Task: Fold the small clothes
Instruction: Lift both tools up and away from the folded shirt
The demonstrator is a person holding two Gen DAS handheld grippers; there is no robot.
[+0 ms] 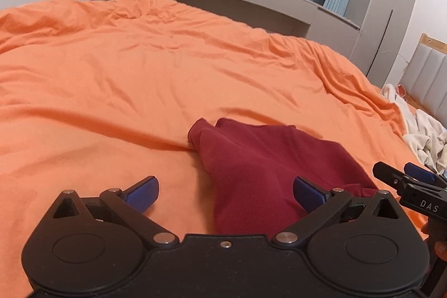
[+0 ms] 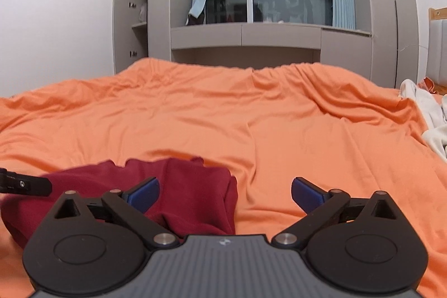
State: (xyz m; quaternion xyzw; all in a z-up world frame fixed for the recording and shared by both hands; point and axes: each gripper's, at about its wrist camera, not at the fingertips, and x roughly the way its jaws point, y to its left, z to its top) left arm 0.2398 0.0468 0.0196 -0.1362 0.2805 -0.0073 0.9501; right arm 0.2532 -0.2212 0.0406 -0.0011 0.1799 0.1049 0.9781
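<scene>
Your left gripper (image 1: pixel 225 196) and right gripper (image 2: pixel 225 194) both gape empty over the red garment (image 1: pixel 259 166) on the orange sheet (image 1: pixel 139 74).

White letters "DAS" on right tongs (image 1: pixel 416 178) black body.
</scene>
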